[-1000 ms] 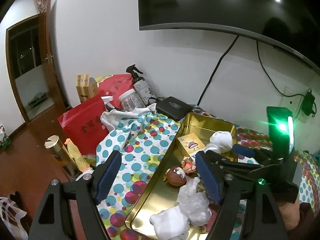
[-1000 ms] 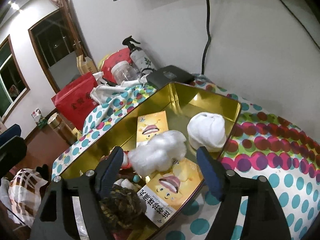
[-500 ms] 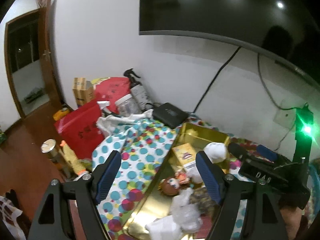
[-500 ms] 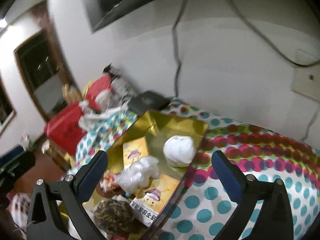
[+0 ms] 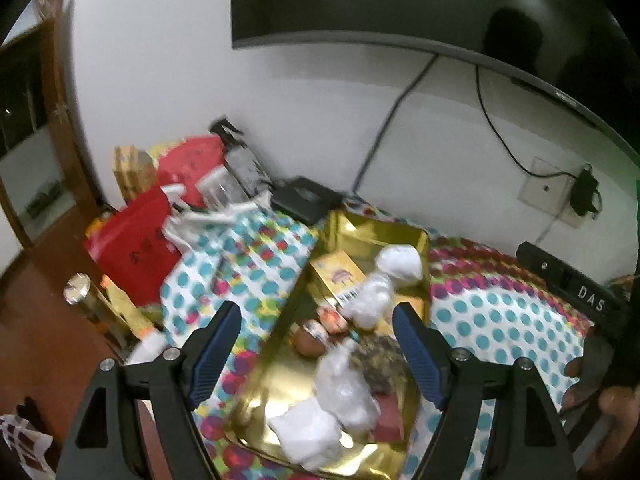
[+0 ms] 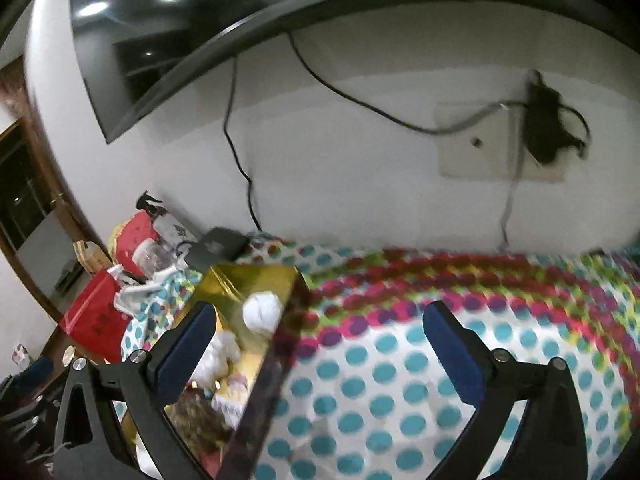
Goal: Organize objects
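Over gold tray [image 5: 376, 232]: both grippers' fingers spread, empty; right view shows tablecloth [image 6: 400, 360].

A big black TV [image 5: 400, 0] hangs on the white wall [image 5: 300, 120]. A black wire [image 5: 384, 120] runs down from it. A black plug [image 6: 548, 124] sits in the wall socket [image 6: 476, 144]. The spotty cloth [image 6: 400, 360] covers the table. A brown door [image 5: 24, 120] stands at the left.
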`<state>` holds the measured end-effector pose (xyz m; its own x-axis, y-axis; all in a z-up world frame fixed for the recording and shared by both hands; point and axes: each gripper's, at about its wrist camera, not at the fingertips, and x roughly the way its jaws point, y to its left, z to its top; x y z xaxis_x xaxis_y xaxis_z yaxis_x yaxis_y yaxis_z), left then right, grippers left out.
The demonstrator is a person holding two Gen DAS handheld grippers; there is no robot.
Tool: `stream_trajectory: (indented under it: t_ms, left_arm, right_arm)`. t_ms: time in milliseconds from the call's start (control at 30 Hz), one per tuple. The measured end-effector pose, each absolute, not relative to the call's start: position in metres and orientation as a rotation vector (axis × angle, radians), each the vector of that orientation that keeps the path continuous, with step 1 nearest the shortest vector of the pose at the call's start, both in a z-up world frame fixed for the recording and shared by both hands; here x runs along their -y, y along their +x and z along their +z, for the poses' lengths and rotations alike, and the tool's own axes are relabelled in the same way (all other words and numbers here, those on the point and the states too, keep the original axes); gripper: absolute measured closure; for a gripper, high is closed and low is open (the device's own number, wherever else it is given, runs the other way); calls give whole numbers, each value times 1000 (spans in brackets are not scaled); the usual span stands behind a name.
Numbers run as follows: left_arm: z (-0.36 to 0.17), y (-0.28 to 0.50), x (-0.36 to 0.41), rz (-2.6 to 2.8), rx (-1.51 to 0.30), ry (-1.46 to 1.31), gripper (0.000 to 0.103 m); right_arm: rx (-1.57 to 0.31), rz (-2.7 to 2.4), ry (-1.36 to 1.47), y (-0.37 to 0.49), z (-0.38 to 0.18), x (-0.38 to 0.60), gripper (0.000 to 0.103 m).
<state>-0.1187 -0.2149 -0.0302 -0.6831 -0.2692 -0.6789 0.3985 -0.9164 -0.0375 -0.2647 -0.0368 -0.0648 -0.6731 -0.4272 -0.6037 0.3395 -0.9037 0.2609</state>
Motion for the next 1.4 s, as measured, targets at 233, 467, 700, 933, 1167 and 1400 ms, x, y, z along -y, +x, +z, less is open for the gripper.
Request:
stream_trajectory:
  t_ms: [233,467,700,933,1167,1400]
  left_arm:
    - [-38,-97,201,-2578,-278,1102,22]
    - [-29,-71,184,-2593,-247,1138,22]
    - [-25,-55,166,-2610,-251,1174,22]
    - [-26,-40,148,-2617,-265,1206,22]
    - [-28,-18,137,-2601,-246,1235,22]
    - [-20,9,150,-2563,-225,1230,22]
  right_arm:
    - [124,-2568,1026,-222,-61,18,0]
    - [84,-2589,1076,-178,-56,4,0]
    - [20,-2604,1128,-146,-56,-10,0]
    - [-20,-2616,1126,-119,-45,-23,0]
    - [-51,-2657,1154,-88,-35,-26,0]
    - [-101,-2650,1130,-69,-24,-6,0]
